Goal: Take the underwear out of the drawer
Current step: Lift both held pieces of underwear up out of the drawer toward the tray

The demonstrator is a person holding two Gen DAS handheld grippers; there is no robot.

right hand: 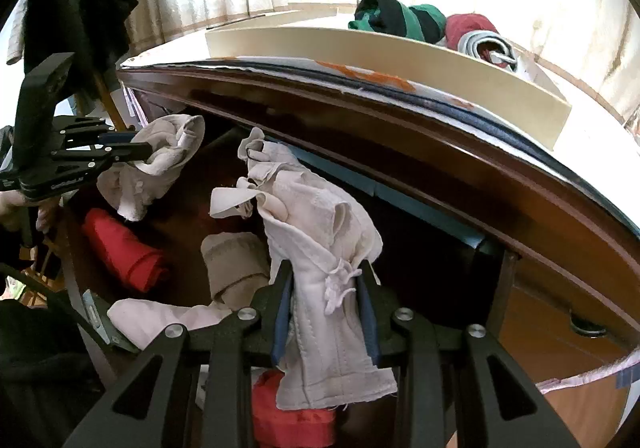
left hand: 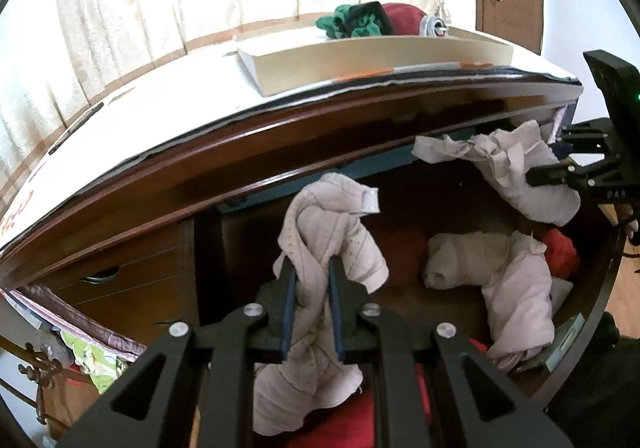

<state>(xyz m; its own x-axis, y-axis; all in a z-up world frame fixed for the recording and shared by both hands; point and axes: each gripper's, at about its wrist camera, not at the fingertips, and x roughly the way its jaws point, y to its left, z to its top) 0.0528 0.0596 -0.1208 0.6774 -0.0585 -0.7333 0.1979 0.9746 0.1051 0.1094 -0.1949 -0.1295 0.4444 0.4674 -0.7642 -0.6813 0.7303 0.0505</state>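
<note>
The wooden drawer (left hand: 592, 328) stands open under the dresser top, with pale and red garments inside. My left gripper (left hand: 313, 268) is shut on a pale pink piece of underwear (left hand: 332, 232) and holds it above the drawer. It also shows at the left of the right wrist view (right hand: 150, 154), with that garment (right hand: 160, 164) hanging from it. My right gripper (right hand: 326, 272) is shut on a white piece of underwear (right hand: 320, 248), lifted over the drawer. It shows at the right of the left wrist view (left hand: 532, 174), with that garment (left hand: 508, 164).
A cream tray (left hand: 360, 56) on the dresser top (left hand: 120, 120) holds green, black and dark red rolled clothes (left hand: 360, 22). More pale clothes (left hand: 500, 276) and red ones (right hand: 124, 248) lie in the drawer. A shut drawer with a handle (left hand: 98, 276) is at the left. Curtains hang behind.
</note>
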